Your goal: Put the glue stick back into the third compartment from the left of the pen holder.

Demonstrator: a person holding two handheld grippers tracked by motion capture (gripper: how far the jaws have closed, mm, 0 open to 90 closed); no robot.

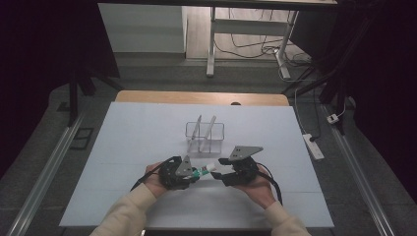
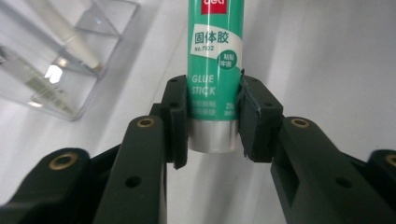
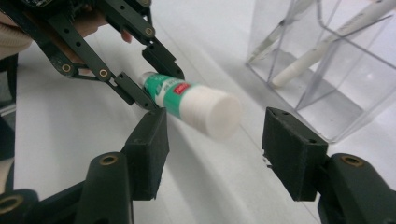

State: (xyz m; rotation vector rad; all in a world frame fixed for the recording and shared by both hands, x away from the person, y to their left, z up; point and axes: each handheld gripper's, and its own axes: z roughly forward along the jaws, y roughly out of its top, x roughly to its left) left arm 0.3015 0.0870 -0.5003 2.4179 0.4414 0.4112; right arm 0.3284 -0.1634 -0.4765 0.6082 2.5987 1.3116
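My left hand-held gripper [image 2: 214,123] clamps the glue stick [image 2: 215,70] near its silver base, the pads pressed to both sides. Its white cap [image 3: 212,114] points between my right hand-held gripper [image 3: 215,154]'s wide jaws, untouched. The clear pen holder [image 1: 205,133] stands just beyond, on the desk [image 1: 123,137].

Overall light: dim room, dark vignetted corners in the high view
Table [image 1: 147,128]: pale, evenly lit
Glare: clear holder [image 2: 56,70] walls
Blur: glue stick [image 3: 196,105] cap soft
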